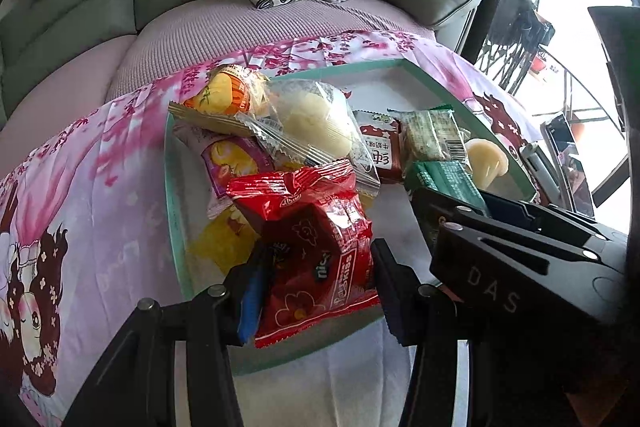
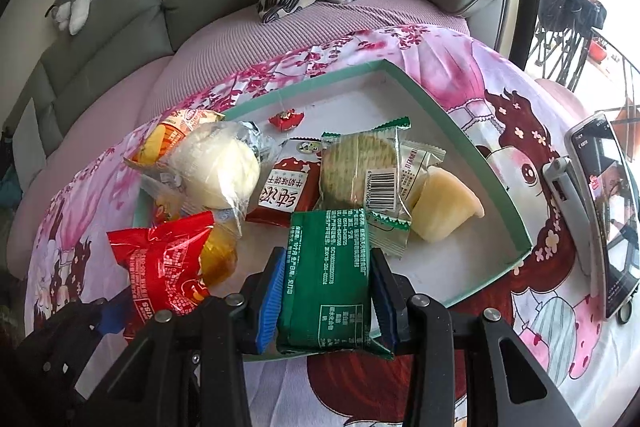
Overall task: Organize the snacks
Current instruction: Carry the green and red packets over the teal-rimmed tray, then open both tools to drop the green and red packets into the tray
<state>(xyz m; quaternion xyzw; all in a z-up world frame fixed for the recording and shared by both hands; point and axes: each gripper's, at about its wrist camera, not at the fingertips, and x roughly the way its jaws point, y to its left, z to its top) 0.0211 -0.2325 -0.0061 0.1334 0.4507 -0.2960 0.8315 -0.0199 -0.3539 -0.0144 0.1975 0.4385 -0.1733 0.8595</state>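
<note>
Red pack (image 1: 316, 263) sits pinched between the left gripper (image 1: 316, 287) pads, held over the near edge of the tray (image 1: 176, 211); the right gripper (image 2: 326, 291) is likewise clamped on a green pack (image 2: 326, 279) above the tray's near rim. Both wrappers are slick, crinkled film, so either could slide out or twist if the squeeze eases. Dropped carelessly, they could also land on the heaped snacks, like the pale bun (image 2: 220, 171), and tumble off.

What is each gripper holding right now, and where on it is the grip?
The left gripper clamps the red snack packet across the sides of its near half. The right gripper clamps the green snack packet by its two long edges.
</note>
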